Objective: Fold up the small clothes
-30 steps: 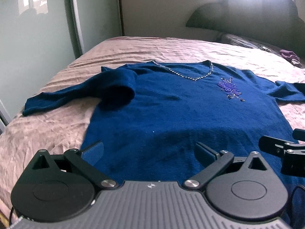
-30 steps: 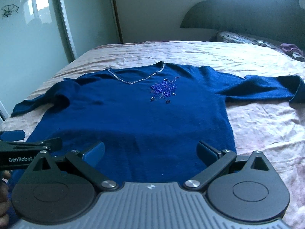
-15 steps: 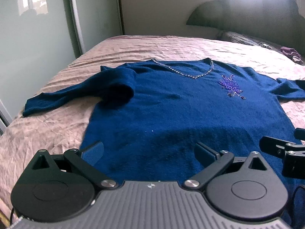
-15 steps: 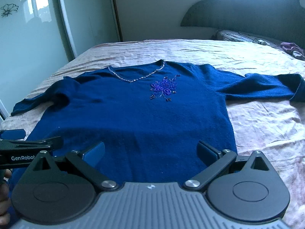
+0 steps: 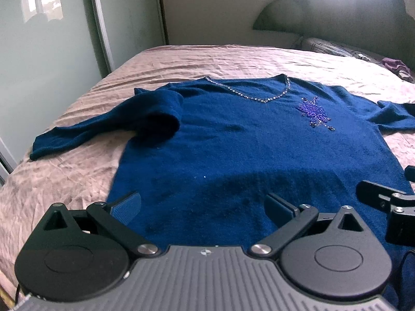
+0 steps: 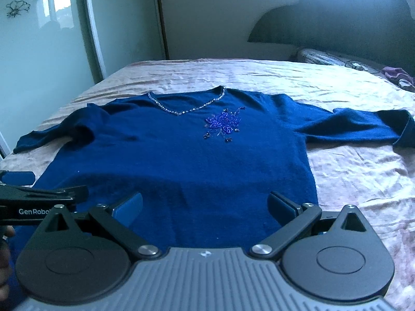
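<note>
Sweater (image 6: 181, 160) lies flat ahead of both spread tongs (image 6: 205, 204), hem nearest.

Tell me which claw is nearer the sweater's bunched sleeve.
Left. The left claw hovers open at the hem on the bunched sleeve's side; the right claw hovers open toward the opposite side.

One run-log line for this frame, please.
stage: pre-fold | blue sweater flat on bed | left gripper open | right gripper open

The sweater's (image 5: 233, 155) near hem is hidden behind both grippers' bodies; its right sleeve runs off-frame.
</note>
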`<state>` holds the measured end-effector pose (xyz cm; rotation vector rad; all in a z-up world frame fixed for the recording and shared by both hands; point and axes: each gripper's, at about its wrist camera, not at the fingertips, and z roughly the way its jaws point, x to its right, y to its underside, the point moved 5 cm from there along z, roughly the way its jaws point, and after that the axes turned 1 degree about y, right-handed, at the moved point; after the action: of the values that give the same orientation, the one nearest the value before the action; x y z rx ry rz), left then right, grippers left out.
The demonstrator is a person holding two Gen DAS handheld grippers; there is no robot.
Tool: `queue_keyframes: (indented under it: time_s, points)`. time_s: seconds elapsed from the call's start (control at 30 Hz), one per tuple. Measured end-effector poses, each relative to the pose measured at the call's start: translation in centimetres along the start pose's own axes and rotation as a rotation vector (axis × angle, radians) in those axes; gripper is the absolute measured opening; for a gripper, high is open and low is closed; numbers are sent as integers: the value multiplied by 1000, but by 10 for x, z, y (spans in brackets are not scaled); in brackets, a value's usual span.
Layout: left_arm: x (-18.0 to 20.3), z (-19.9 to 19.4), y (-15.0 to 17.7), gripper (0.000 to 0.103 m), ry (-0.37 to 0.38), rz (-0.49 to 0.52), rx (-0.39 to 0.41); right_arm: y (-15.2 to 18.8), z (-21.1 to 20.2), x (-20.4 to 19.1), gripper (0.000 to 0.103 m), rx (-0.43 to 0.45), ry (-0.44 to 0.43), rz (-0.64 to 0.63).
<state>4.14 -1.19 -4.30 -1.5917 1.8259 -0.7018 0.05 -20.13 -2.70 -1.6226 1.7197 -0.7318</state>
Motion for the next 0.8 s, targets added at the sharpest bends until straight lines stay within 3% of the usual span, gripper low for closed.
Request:
queue_keyframes:
  time_s: [0.33,0.43,0.53,0.67,0.8]
  points:
    - [8,10,-7,102,3,15,-4,-14,-15,7,103,133,13,-44]
    - [12,14,-9,102,8,22,-9,-14,-9,3,103,104,12,-133]
    - [17,18,-12,102,9,35,-8,-15,-11,7,103,129,8,-148]
    - [23,24,-16,102,15,42,-3,-21,-11,26,103,158,18,-104]
    - [29,27,-20,102,15,42,24,-21,-1,69,103,152,92,-46]
